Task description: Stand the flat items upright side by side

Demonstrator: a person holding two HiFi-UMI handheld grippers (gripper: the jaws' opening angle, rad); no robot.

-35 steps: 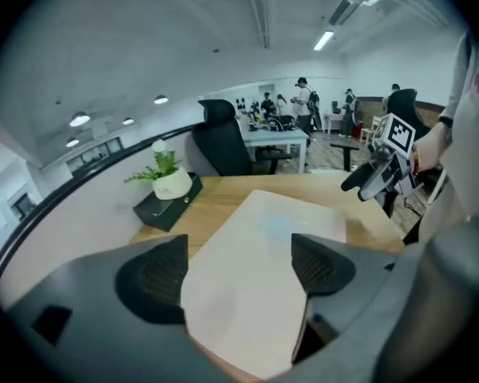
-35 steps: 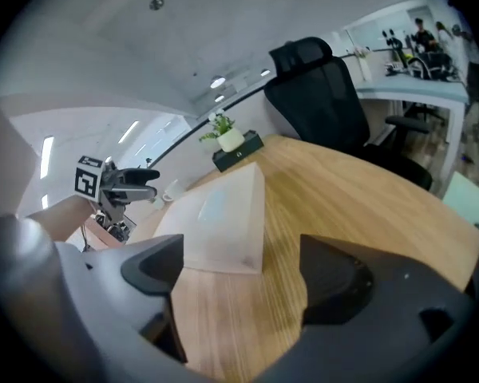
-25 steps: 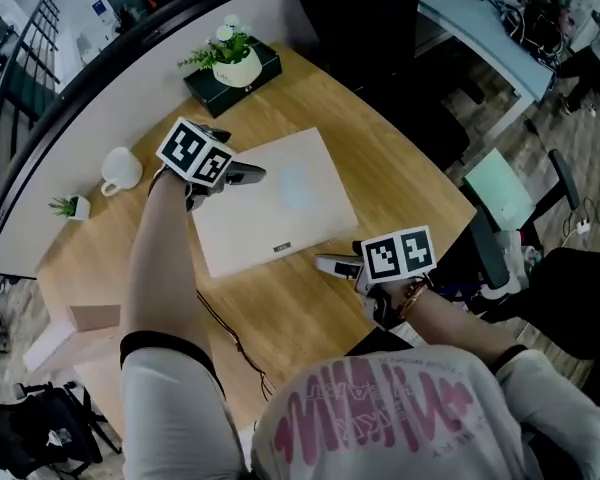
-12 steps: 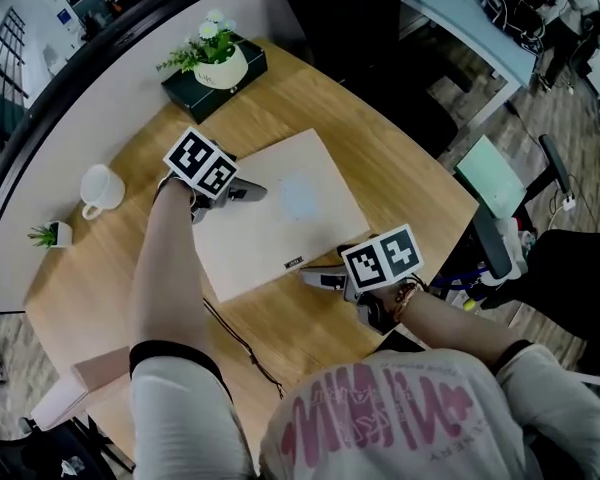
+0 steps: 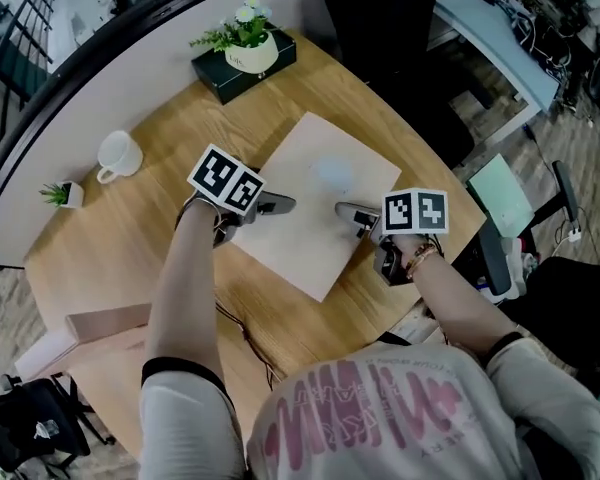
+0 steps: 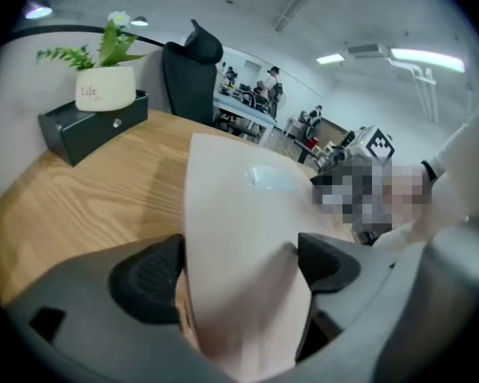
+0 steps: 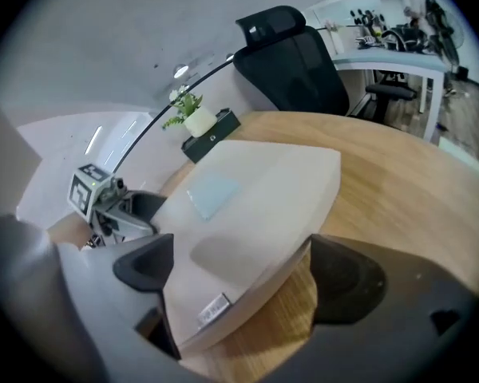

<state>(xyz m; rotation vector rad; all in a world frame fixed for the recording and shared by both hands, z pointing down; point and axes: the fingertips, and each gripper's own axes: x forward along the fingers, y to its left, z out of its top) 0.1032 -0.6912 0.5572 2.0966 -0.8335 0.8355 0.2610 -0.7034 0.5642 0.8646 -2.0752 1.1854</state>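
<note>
Beige flat box (image 5: 310, 208) (image 6: 239, 238) (image 7: 255, 206) lay on the wooden table (image 5: 130, 238), set cornerwise to the person, about mid-table. Top face carried a pale bluish patch (image 5: 332, 173). A small white label (image 7: 213, 309) sat near the edge on the right gripper's side.

Left gripper (image 5: 285, 205) (image 6: 239, 266) was at the box's left side. Its jaws had just been closing, with the box end between them. Both pads (image 6: 148, 278) lay against the box, so it was grasping the box. Whether that end was raised off the wood could not be told.

Right gripper (image 5: 342, 211) (image 7: 239, 274) was at the opposite side. Its jaws had just been opening, with the box edge between them. The outer pad (image 7: 347, 282) stood clear of the box, bare wood showing in the gap, so the grip was released.

Further out:
- A white mug (image 5: 118, 155) stood left of the box, well apart from it.
- A tiny potted plant (image 5: 60, 195) stood by the curved partition.
- A white flowerpot (image 5: 250, 53) stood on a dark box (image 5: 242, 76) at the table's far end.
- A black office chair (image 7: 291, 54) stood beyond the table.
</note>
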